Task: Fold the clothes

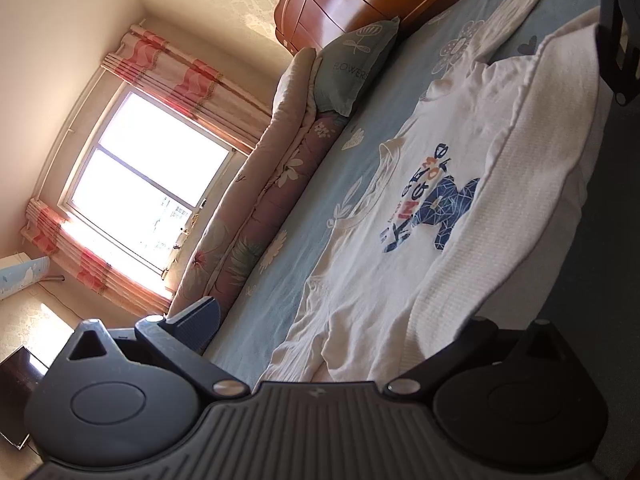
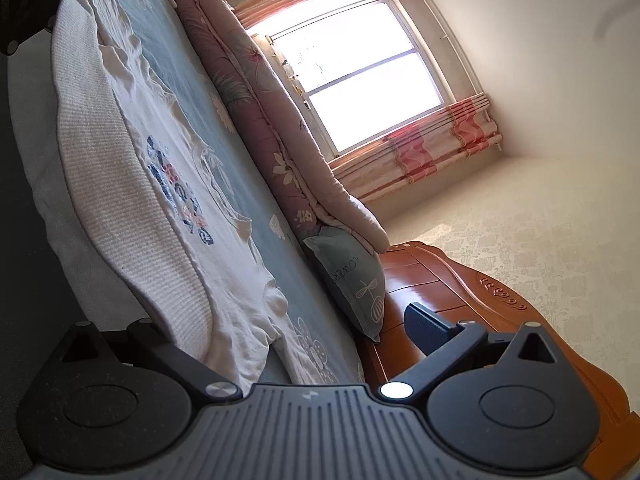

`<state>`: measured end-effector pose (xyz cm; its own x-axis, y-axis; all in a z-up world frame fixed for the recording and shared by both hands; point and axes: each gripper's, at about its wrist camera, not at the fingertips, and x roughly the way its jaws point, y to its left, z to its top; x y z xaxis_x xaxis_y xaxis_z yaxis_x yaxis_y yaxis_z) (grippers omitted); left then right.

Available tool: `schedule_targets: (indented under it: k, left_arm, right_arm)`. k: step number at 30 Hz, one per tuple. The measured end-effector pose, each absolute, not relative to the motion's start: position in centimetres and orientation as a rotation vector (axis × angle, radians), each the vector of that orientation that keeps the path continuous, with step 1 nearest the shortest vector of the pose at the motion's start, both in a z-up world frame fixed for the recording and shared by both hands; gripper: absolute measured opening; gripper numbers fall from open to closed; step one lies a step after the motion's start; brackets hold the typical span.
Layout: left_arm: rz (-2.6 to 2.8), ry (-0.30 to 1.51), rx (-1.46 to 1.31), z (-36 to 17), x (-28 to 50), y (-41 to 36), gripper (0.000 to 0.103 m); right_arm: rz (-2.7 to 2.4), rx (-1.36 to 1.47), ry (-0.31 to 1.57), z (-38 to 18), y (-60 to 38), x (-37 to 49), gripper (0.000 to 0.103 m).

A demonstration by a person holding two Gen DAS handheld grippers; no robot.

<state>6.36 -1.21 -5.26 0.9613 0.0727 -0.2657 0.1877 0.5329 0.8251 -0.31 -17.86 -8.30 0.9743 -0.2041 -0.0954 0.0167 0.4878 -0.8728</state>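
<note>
My left claw (image 1: 340, 324) is standing wide, nothing pinched. Through its camera the white sweatshirt (image 1: 380, 272) is lying print-side up on the bed (image 1: 320, 220). The corner of the ribbed hem (image 1: 520, 184) is running down into the gap between my two fingers. The outer finger is sitting right at the hem's edge, though I can't tell whether it's touching. The band's long axis is stretching straight away from me along the near side of the bed, and at its far end I'm seeing my right claw (image 1: 616, 40). The body and the print (image 1: 432, 208) are lying off to the side, toward the rolled quilt (image 1: 256, 220).

From the right wrist it's the mirror picture. That claw (image 2: 280, 328) is also spread wide and empty, with the other hem corner (image 2: 240, 344) sitting between its fingers. The ribbed band (image 2: 120, 184) is running away toward the left claw (image 2: 20, 8) at the top corner.

So each claw is nearest its own hem corner, with the band strung between the two. I'm judging that any lift will have to carry the hem across its own axis, toward the quilt side.
</note>
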Motion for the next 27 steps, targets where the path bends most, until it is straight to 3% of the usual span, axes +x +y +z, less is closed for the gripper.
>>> schedule_targets:
  k: [19, 27]
  left_arm:
    - [-0.181, 0.347, 0.973, -2.1, -3.8, 0.7, 0.102]
    - [-0.272, 0.473, 0.957, -2.3, -7.3, 2.5, 0.102]
  right_arm:
    - [-0.049, -1.096, 0.230, -4.6, -18.6, -8.0, 0.103]
    - [0.226, -0.945, 0.607, -5.1, -20.7, -9.1, 0.103]
